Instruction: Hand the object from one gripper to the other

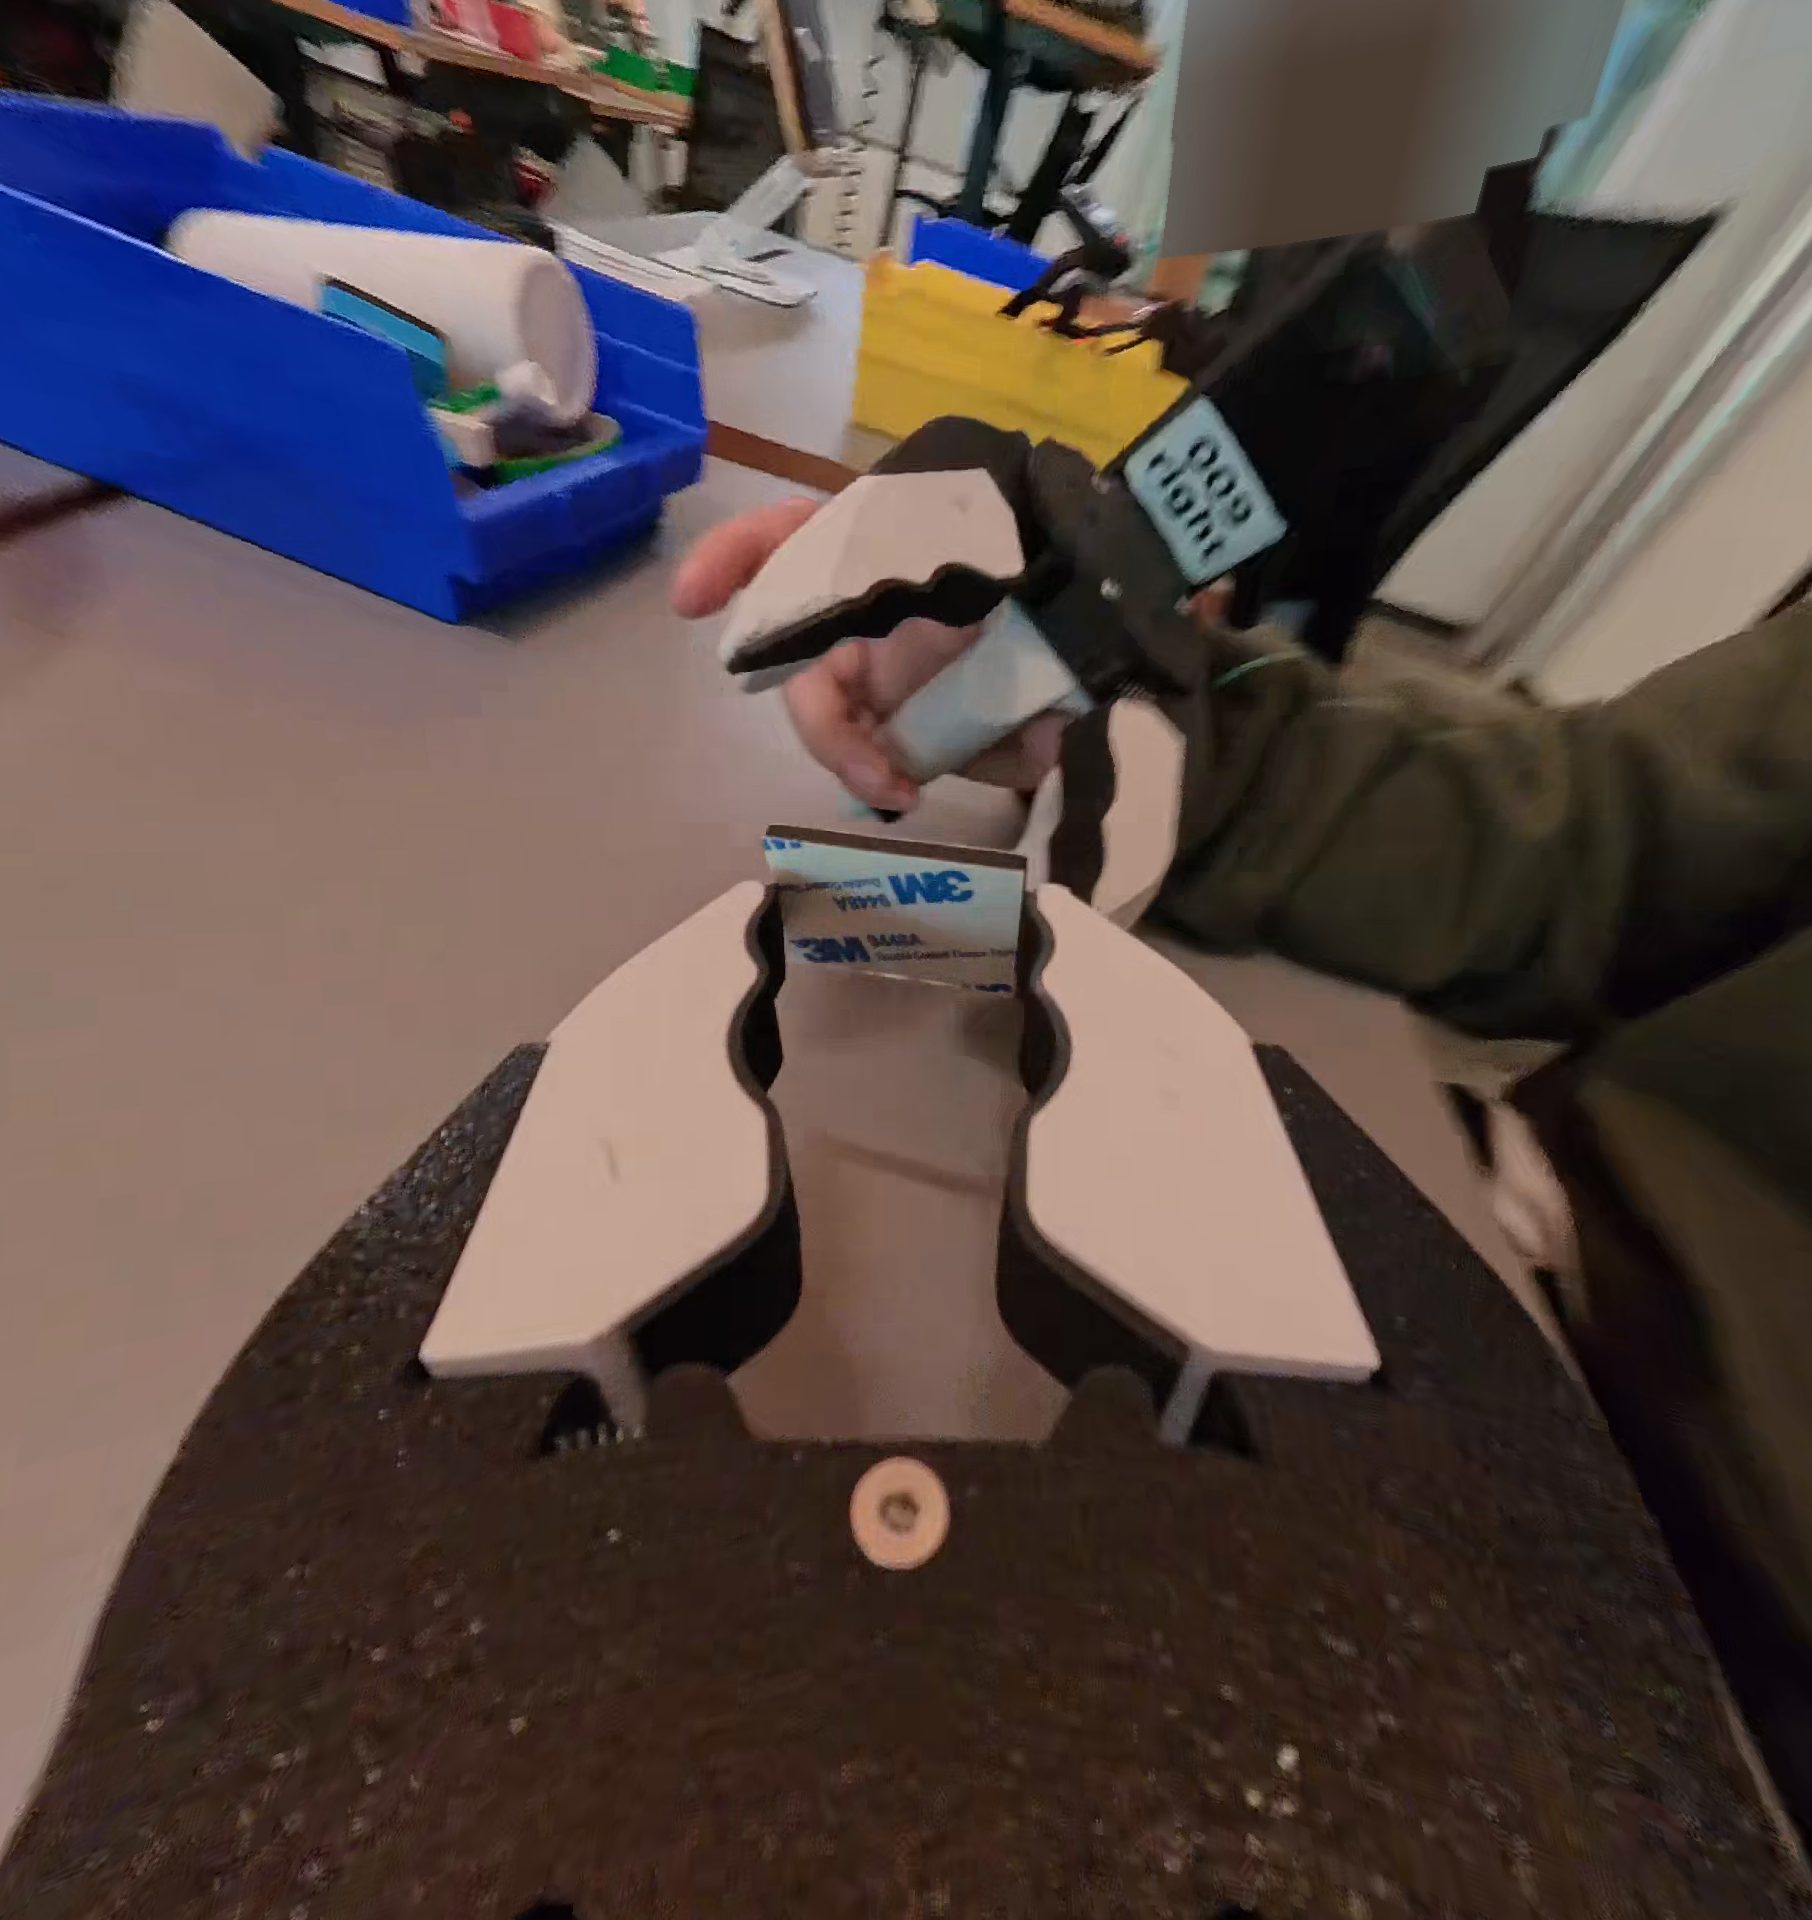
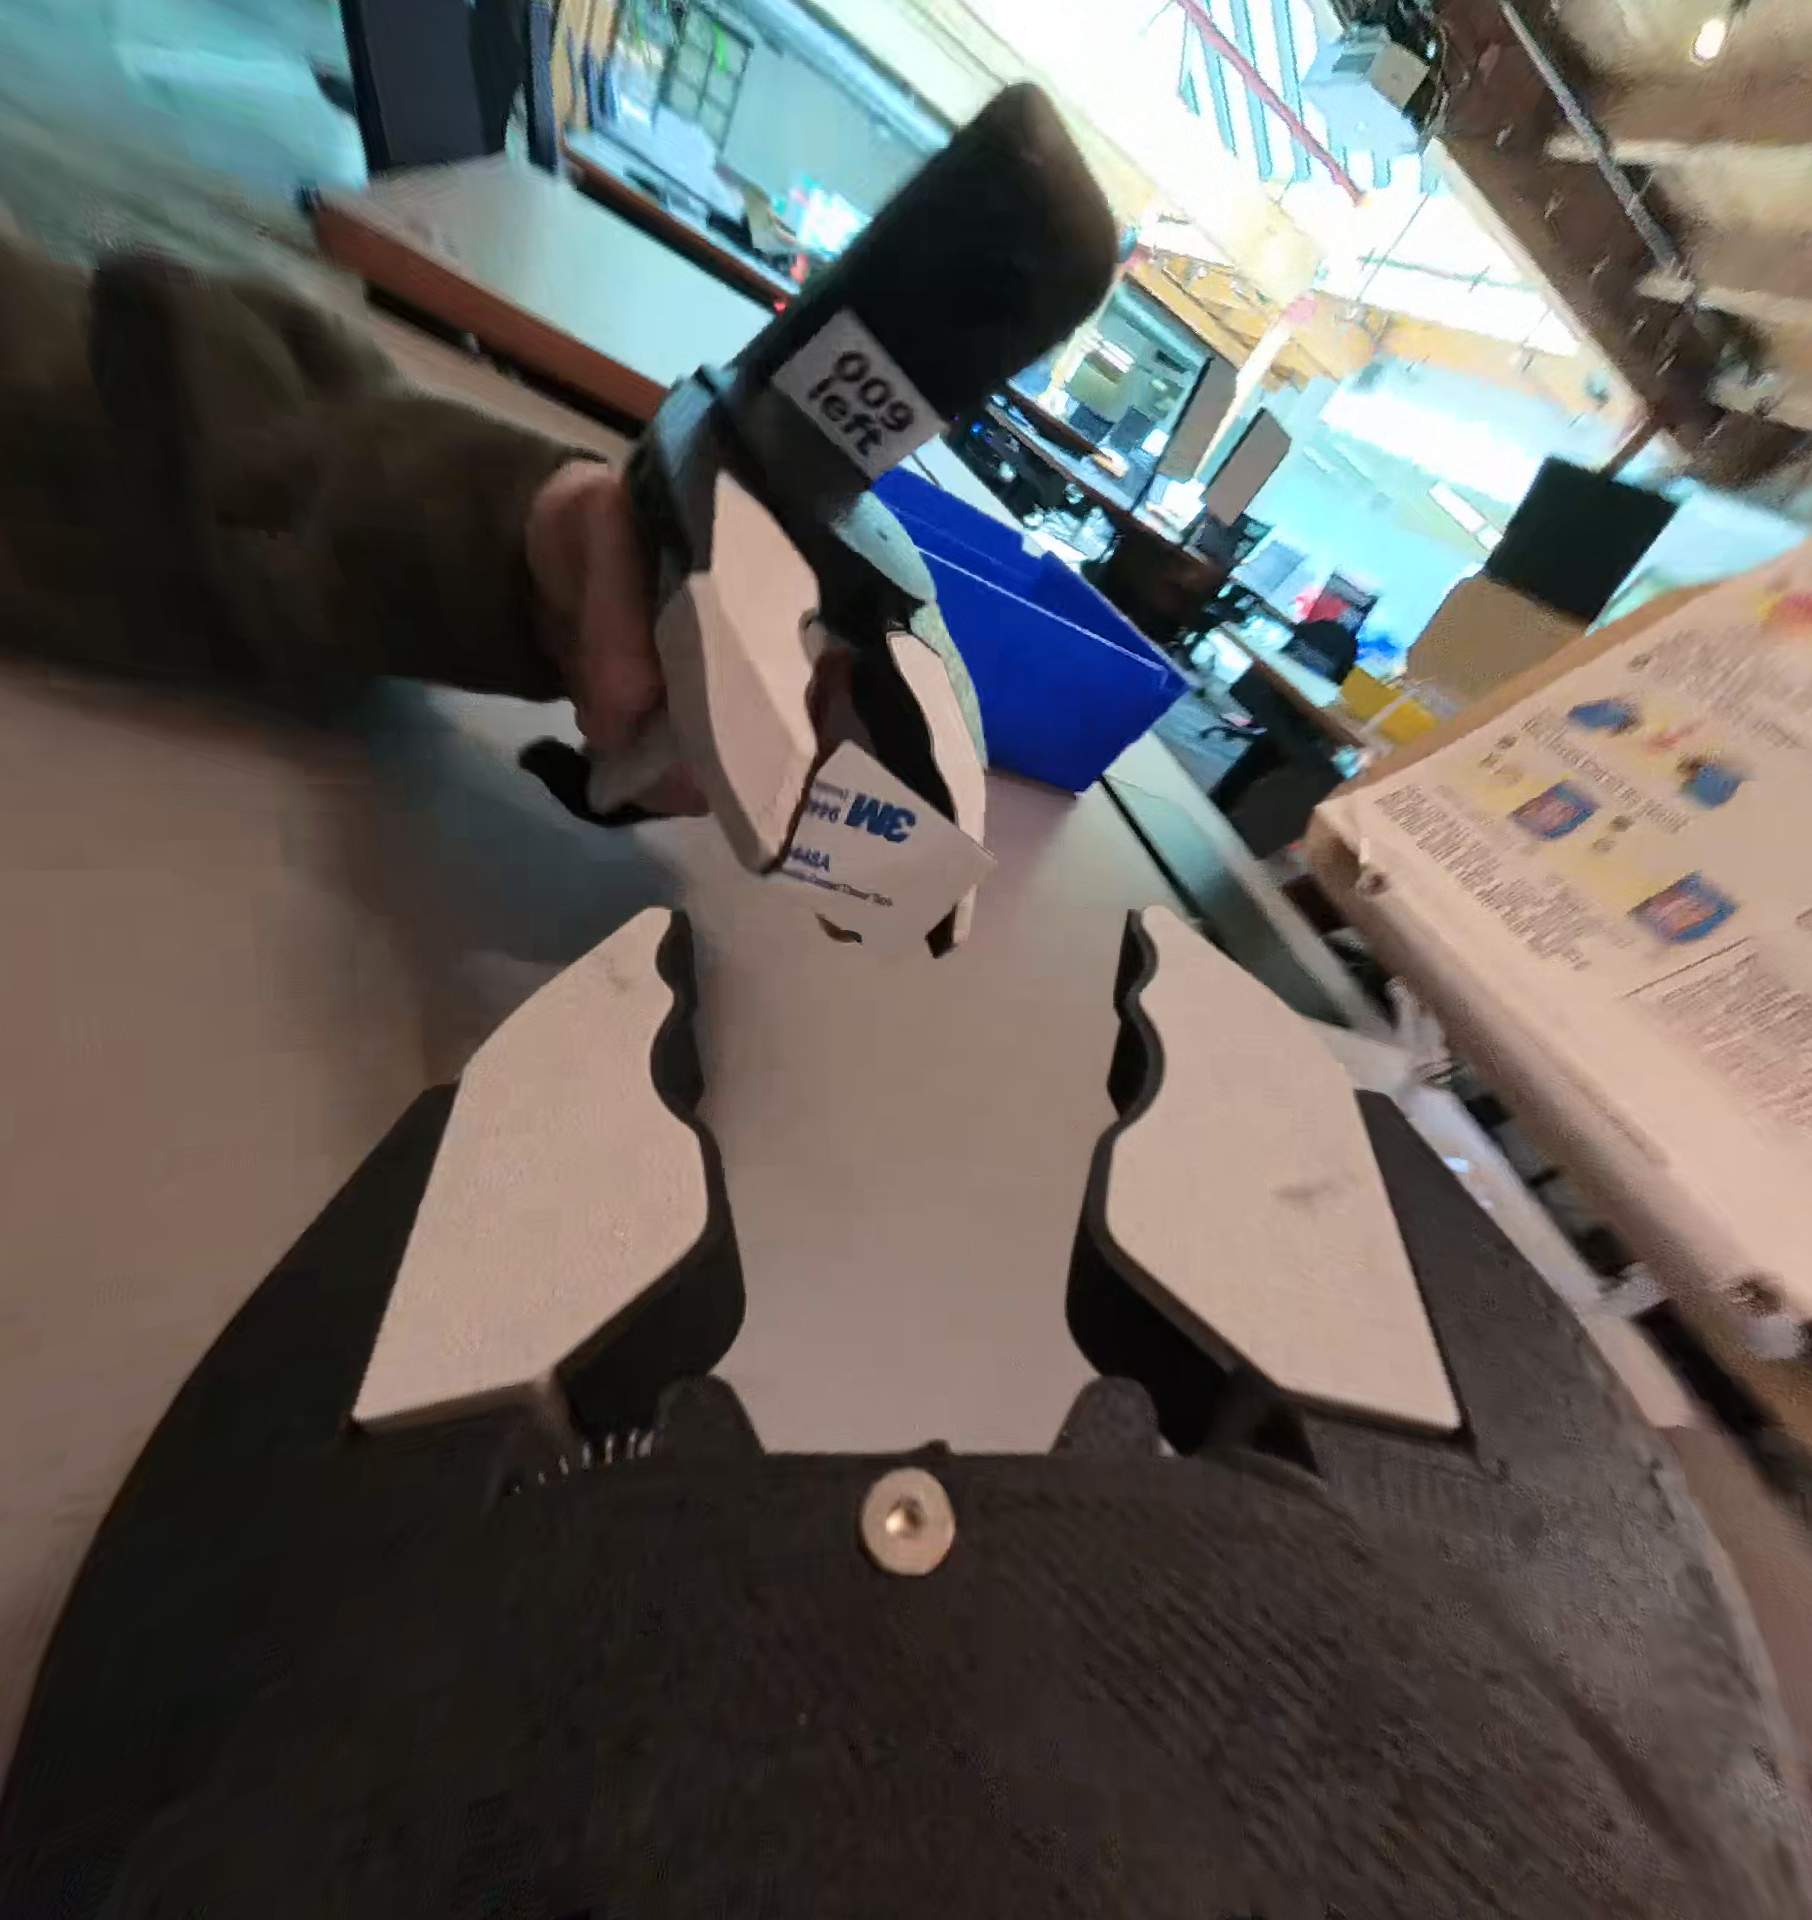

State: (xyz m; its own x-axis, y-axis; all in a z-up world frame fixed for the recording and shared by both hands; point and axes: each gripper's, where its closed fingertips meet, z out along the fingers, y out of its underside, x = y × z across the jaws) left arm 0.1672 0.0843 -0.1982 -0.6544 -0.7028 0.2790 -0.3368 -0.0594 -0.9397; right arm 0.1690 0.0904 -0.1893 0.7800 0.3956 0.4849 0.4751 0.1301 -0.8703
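- Bin (image 1: 289, 416), blue plastic with a white roll inside, is seen far left on the grey table (image 1: 258, 831).
- Pad (image 1: 897, 914), a thin square with a white printed liner and dark edge, is clamped at the tips of the left gripper (image 1: 897, 925), clear of the table.
- Right gripper (image 2: 907, 935) is held apart and empty, close by the pad, though in the left view it looks nearly closed.
- Handover is judged pending: the right jaws must straddle the pad's free edge and close before the left lets go.

Bare tabletop (image 1: 258, 883) lies open left of the left claw (image 1: 897, 914). A blue bin (image 1: 289, 436) blocks the far left, a yellow bin (image 1: 964, 364) sits beyond; the right claw (image 1: 767, 644), open-jawed, crowds just ahead.
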